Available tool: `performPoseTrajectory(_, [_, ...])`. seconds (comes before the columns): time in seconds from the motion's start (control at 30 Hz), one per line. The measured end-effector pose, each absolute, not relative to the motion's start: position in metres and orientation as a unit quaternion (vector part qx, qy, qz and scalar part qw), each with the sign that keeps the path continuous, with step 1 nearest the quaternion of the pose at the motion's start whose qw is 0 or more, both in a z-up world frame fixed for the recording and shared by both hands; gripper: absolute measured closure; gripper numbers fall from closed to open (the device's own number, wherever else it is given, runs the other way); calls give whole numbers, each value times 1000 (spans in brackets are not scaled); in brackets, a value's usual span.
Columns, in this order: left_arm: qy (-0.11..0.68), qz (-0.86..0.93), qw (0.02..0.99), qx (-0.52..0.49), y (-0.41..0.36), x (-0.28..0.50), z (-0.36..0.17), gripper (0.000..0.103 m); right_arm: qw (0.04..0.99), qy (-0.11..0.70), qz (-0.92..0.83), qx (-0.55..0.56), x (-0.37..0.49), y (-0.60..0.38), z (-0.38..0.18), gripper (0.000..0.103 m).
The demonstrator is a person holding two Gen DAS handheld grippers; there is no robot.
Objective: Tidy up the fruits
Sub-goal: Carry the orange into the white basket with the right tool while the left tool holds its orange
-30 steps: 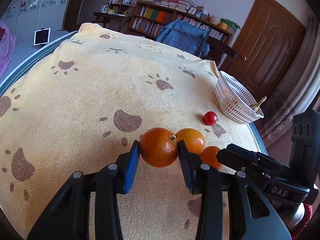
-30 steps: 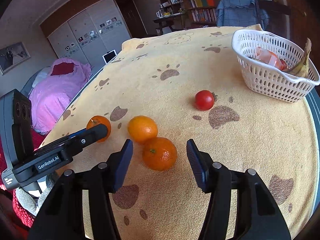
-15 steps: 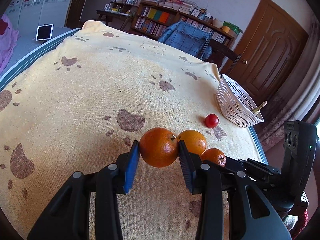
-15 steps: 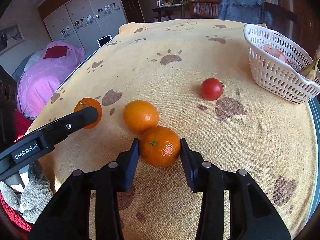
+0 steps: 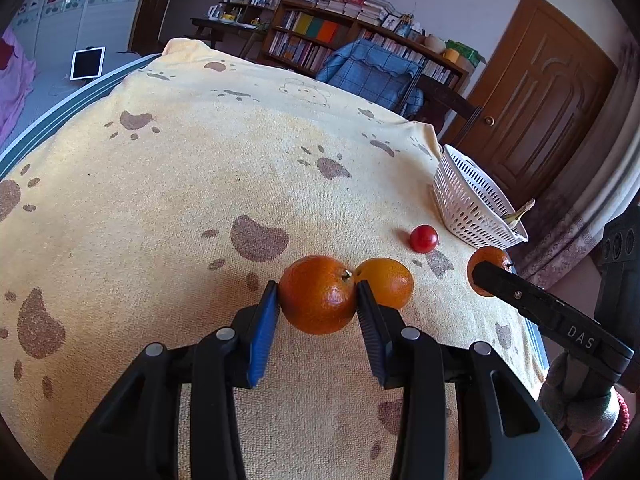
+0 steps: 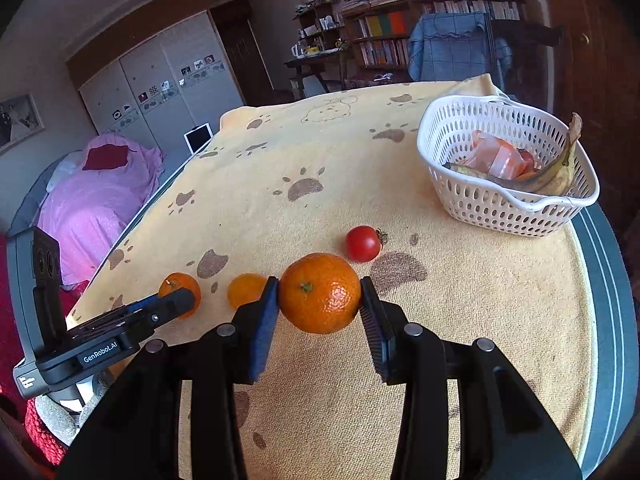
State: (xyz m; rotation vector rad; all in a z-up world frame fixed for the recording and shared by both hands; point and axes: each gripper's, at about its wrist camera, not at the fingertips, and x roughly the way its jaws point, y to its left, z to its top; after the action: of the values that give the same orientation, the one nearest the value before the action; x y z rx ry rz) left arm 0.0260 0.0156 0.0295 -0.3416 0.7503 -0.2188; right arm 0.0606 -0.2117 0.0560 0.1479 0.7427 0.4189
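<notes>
1. Mandarin [image 6: 319, 293] now sits clamped in the right gripper [image 6: 320, 300]; its jaws have just been closing, from wide apart around the fruit to pads pressed on both its sides.
2. That mandarin looks lifted off the towel [image 6: 280, 184] compared with a second ago, when it lay touching the orange [image 6: 245, 290]; the left view shows it clear of the cloth, near the basket [image 5: 472, 200].
3. Left gripper [image 5: 318, 300] unchanged: jaws clenched on the second mandarin [image 5: 318, 300], same hold as a second ago, pads on its left and right flanks, stem up toward the right pad.
4. Orange [image 5: 386, 282] remains on the towel, just behind the left gripper's right jaw, touching or nearly touching the held fruit.
5. Tomato [image 6: 363, 243] lies loose on the towel, between the orange and the basket [image 6: 508, 204], untouched.
6. Basket already holds a banana [image 6: 556, 172] and some packets; contents partly hidden.
7. Judgement: both hands are loaded, so the grasp step is done; next is carrying to the basket, right hand first as it is nearer. Orange and tomato still to go.
</notes>
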Motion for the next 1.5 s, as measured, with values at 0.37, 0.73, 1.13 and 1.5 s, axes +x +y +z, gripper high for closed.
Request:
performPoseTrajectory(0.37, [363, -106, 911, -165, 16, 26, 30, 63, 937, 308, 122, 107, 71, -275, 86, 62])
performPoseTrajectory(0.73, [364, -106, 911, -165, 16, 26, 30, 63, 948, 295, 38, 116, 111, -332, 86, 62])
performPoseTrajectory(1.13, [369, -105, 909, -162, 16, 27, 29, 63, 943, 312, 28, 108, 149, -338, 72, 62])
performPoseTrajectory(1.5, [370, -102, 910, -159, 15, 29, 29, 63, 946, 301, 23, 120, 148, -340, 69, 60])
